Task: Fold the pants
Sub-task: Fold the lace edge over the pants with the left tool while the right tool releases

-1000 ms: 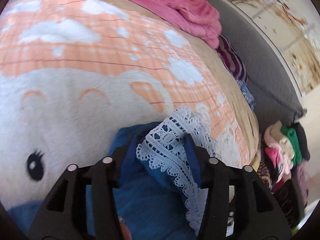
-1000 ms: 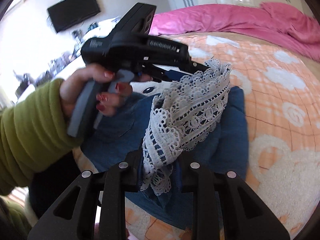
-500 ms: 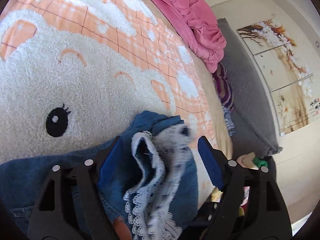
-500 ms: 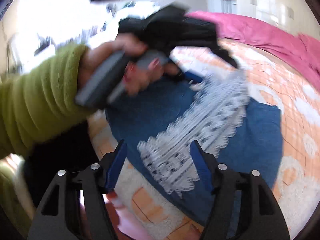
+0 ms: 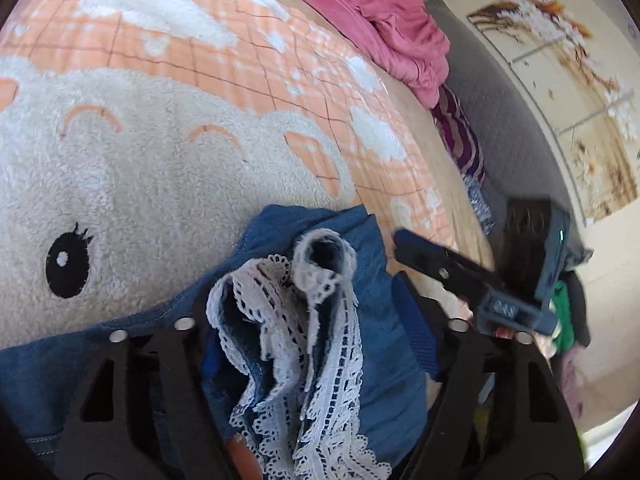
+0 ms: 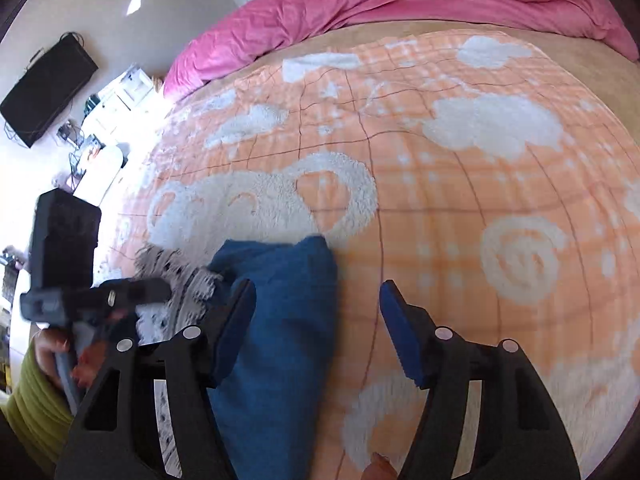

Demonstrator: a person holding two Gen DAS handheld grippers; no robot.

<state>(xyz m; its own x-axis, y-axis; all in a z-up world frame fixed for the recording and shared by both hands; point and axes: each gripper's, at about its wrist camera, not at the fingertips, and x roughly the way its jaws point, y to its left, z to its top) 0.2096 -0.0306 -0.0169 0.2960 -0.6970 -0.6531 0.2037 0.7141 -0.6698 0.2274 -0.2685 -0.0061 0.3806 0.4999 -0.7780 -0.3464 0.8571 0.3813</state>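
Left wrist view shows my left tool (image 5: 308, 320) low over the bed, its jaws closing with the bunched denim pants (image 5: 384, 344) and their white lace trim (image 5: 320, 340) between them. The left pad sits against the cloth; the right pad stands just beside the fold, and I cannot tell whether it presses. The lace curls into a small loop at the top of the bunch and hangs down toward the camera. The pants lie on the orange blanket (image 5: 240, 68), across the lower edge of its fluffy white bear face, near the black eye (image 5: 66, 266). My right tool (image 5: 460, 264) comes in from the right, just beside the denim edge, blurred. A pink duvet (image 5: 380, 20) is heaped at the far end of the bed.

Right wrist view looks along my right tool (image 6: 318, 300), its jaws fairly wide and closing. Only the right edge of the folded pants (image 6: 288, 300) lies between the pads, touching the left one; the right pad hangs over bare blanket (image 6: 440, 208), so nothing is gripped. At far left my left hand (image 6: 52, 352), in a green sleeve (image 6: 32, 400), holds the left tool (image 6: 96, 296) over the lace (image 6: 176, 276).
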